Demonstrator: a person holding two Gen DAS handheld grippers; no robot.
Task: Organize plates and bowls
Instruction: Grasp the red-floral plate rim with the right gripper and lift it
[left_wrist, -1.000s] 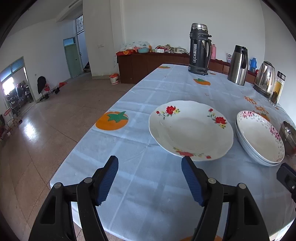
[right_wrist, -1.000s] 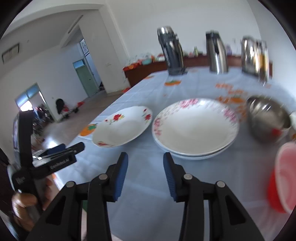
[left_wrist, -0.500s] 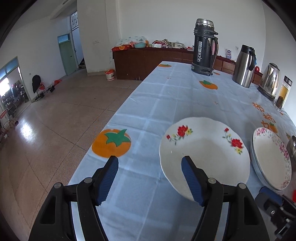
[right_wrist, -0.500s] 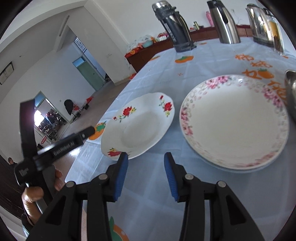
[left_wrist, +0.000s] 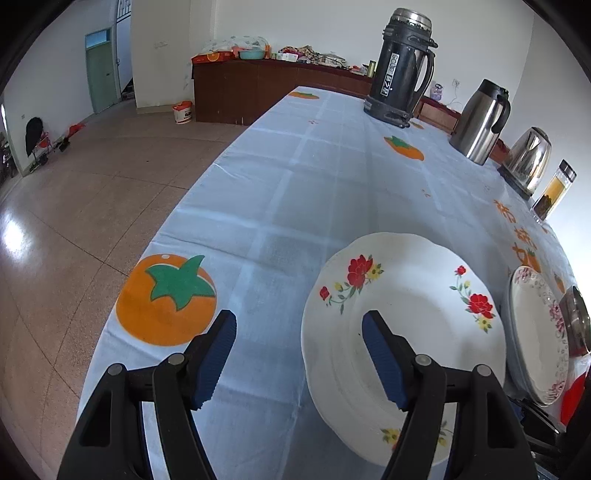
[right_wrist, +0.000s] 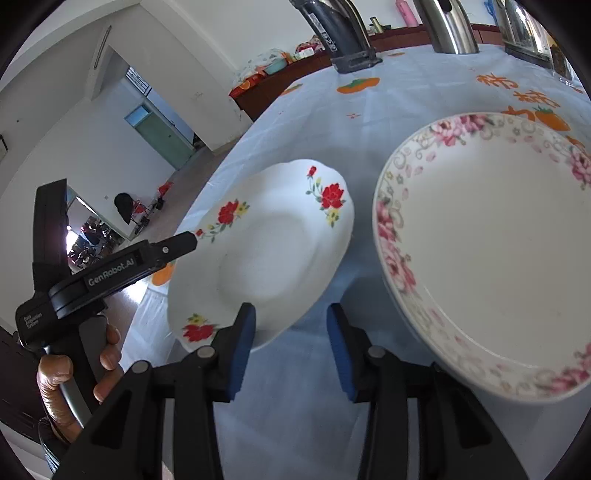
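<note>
On the left of the left wrist view, a brown tiled floor ran back to a green door at about ten o'clock. The table, under a pale blue cloth, carried an orange fruit print at about nine o'clock from the left gripper. That gripper stood wide open with nothing between its blue pads; the left pad hung over bare cloth and the right one over the near left part of the red-flower plate, with no contact that could be told. The plate lay flat on the cloth at about one o'clock from the gripper. Further right, at about three o'clock from the plate, the pink-rimmed plates sat stacked, apart from it. Along the far edge, from twelve to two o'clock, stood a black flask, a steel jug, a kettle and a glass bottle.

In the right wrist view, a hand at eight o'clock held the left gripper's handle. The right gripper was partly open and gripped nothing; its jaws had just been closing a little. Its left pad was at the near rim of the red-flower plate, the right pad over bare cloth in the gap before the pink-rimmed plates at two o'clock.
</note>
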